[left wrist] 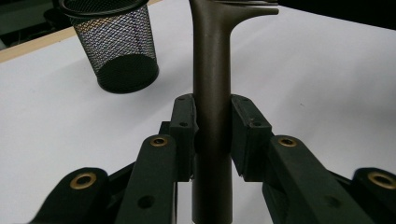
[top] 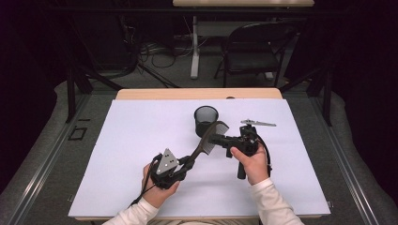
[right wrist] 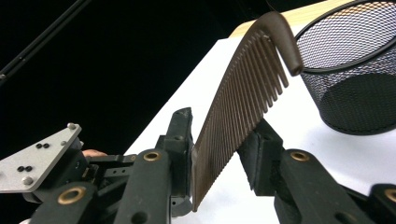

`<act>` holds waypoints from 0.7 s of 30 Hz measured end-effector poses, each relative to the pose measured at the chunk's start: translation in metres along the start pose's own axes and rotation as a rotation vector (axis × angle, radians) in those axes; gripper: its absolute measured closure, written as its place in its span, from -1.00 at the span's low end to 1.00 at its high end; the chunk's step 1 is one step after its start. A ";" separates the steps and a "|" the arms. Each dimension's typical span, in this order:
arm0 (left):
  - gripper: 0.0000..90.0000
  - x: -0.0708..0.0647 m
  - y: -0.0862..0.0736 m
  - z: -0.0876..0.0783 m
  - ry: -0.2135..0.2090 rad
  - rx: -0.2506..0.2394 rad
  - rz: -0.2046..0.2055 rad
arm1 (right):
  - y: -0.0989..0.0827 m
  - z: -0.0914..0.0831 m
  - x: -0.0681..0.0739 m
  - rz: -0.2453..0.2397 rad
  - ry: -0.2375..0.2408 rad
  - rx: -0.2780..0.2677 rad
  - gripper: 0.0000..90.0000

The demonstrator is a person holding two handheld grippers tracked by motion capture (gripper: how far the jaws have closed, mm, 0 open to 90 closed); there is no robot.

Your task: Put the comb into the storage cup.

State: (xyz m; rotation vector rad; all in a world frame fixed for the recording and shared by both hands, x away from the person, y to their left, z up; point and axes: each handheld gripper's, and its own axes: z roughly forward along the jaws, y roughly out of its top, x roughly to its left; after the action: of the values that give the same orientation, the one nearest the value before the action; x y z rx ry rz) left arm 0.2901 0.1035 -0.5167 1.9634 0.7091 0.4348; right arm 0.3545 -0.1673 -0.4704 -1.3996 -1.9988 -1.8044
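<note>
A: Where is the comb?

B: Held in the air above the middle of the table, just in front of the mesh cup, which stands toward the far edge. The left gripper is clamped on the handle; the left gripper view shows both pads pressed against the shaft.

A: And the right gripper?

B: Its jaws sit either side of the toothed part. The right gripper view shows one pad against the spine; whether the other pad touches the tooth tips is hard to make out.

A: Anything cut off or hidden?

B: The comb's far end runs out of the left gripper view. A flat metal piece lies near the table's far right corner, too small to identify
</note>
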 end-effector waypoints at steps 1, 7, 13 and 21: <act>0.61 -0.001 0.000 0.000 -0.001 -0.001 -0.003 | 0.000 0.000 0.000 0.005 0.002 0.004 0.52; 0.61 -0.001 0.000 0.000 -0.002 -0.002 -0.002 | 0.000 -0.001 0.000 0.027 0.011 0.019 0.62; 0.61 -0.002 0.000 0.000 -0.004 -0.001 -0.001 | 0.000 -0.001 -0.001 0.038 0.013 0.029 0.68; 0.61 -0.004 0.000 0.001 -0.011 -0.001 0.005 | 0.000 -0.001 -0.003 0.061 0.017 0.039 0.74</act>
State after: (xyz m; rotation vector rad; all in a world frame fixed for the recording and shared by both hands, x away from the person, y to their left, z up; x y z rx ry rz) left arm 0.2873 0.1003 -0.5171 1.9659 0.6974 0.4267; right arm 0.3556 -0.1700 -0.4720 -1.4134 -1.9504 -1.7375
